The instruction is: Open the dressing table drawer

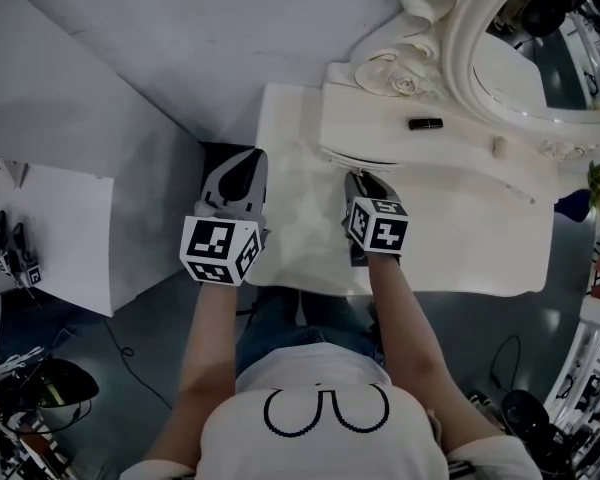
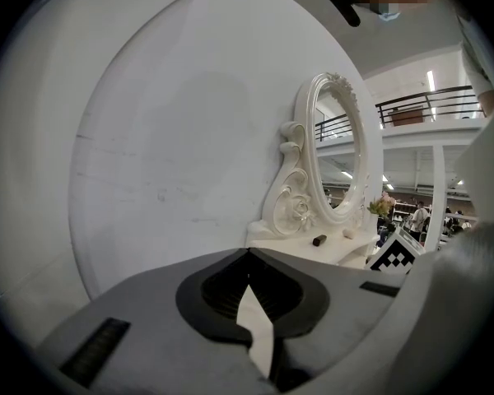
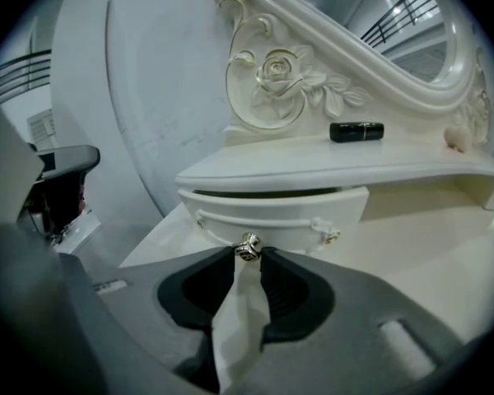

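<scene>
Near: matte grey plastic left gripper, jaws together on nothing; right gripper clenched on the small faceted metal knob of the curved glossy white drawer under the shelf; farther, a black cylindrical tube and a rose-carved cream mirror frame.

Grey left tongs and right tongs, black-white marker cubes, white shirt
</scene>
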Demonstrator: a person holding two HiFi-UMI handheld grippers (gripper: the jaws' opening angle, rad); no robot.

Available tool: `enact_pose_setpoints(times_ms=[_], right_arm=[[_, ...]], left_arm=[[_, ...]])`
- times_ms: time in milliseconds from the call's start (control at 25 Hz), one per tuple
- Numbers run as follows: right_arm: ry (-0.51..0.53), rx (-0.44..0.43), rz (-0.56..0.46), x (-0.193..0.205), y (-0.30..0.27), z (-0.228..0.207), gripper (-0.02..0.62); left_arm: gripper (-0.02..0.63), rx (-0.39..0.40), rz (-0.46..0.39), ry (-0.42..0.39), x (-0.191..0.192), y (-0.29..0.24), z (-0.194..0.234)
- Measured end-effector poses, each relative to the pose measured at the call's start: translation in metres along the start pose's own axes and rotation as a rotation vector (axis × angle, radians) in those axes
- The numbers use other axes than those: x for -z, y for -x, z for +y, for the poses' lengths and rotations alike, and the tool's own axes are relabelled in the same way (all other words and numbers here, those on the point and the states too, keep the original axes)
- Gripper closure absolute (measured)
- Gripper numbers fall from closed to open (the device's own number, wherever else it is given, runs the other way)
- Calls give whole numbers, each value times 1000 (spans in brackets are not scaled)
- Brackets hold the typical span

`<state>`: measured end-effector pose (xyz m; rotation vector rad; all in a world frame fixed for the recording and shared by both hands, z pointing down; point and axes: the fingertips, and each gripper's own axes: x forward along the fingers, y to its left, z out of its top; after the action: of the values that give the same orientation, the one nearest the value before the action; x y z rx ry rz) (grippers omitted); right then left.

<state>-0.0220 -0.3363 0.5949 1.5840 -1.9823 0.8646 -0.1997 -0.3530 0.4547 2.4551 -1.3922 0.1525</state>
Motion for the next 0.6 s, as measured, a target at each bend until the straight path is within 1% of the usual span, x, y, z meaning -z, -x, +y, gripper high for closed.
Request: enact_pose_setpoints(times_ms=[600], right_arm=[[20, -14, 21, 28, 24, 11, 494]], left_arm=[[607, 58, 4, 3, 9, 4, -17]])
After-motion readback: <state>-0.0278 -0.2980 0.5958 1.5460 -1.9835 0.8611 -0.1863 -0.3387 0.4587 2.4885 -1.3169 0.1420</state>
